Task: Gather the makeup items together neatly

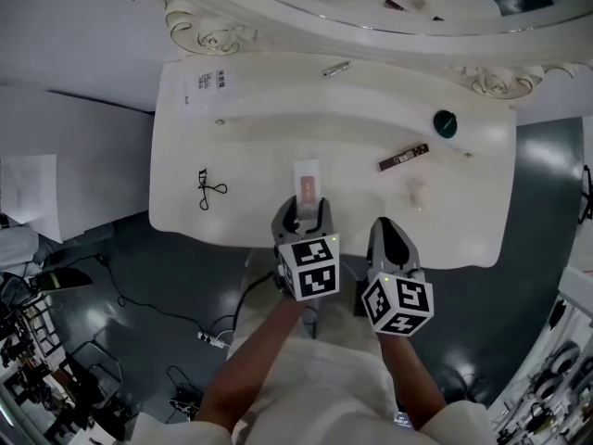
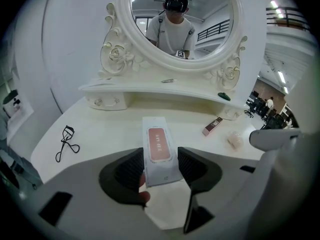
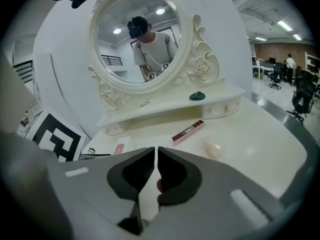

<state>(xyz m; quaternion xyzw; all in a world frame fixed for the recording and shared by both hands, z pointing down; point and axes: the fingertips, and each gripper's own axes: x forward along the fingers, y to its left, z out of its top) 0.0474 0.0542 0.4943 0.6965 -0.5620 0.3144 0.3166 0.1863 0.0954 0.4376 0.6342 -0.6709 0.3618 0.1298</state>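
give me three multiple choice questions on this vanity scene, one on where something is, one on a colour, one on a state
1. Where is the white box with the pink label?
A) inside a bag
B) between the left tongs
C) on a chair

2. What colour is the round disc on the raised shelf?
A) dark green
B) red
C) yellow

3. How do the right tongs stand?
A) wide open
B) closed on a brush
C) closed, with nothing between them

Answers:
1 B, the left gripper view shows the pads against the box's two long sides.
2 A, it shows dark green at the shelf's right end.
3 C, the right gripper view shows the pads almost meeting, with only a thin slit and no object there.
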